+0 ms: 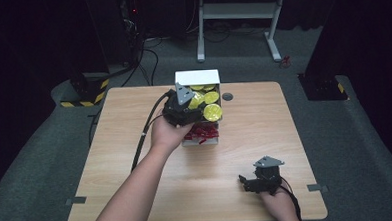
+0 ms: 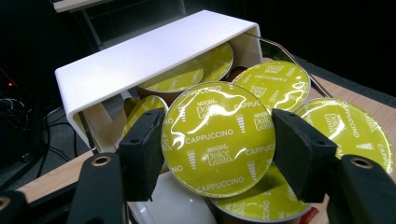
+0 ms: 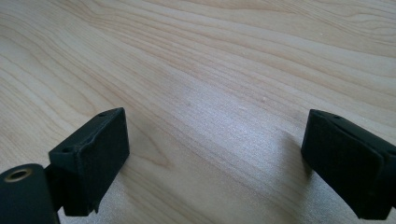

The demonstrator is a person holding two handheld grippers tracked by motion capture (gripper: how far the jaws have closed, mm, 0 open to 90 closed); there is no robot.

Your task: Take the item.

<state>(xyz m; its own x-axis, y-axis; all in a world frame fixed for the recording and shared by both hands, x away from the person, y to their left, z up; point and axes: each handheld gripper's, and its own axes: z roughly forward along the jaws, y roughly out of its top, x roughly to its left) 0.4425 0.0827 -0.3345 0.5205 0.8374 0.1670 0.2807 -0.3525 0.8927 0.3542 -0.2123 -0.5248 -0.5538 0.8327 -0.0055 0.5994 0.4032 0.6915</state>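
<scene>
Out on the wooden bench (image 1: pixel 135 143), the left gripper (image 2: pixel 219 140) has its fingers clamped across a green cappuccino capsule (image 2: pixel 217 137) at the white rack (image 2: pixel 140 51); light, slick foil dents easily, so gripping the rim looks wisest, while the right gripper (image 3: pixel 215 163) idles wide.

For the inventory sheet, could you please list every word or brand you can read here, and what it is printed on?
"NESCAFÉ Dolce Gusto": round yellow-green foil capsule lid between the left gripper pads.
"CAPPUCCINO": same lid, repeated around it.
"CAPPUCCINO": neighbouring yellow-green lid, partly legible.
Lids under the white box cover: too dim.
Red packets: too small.
</scene>
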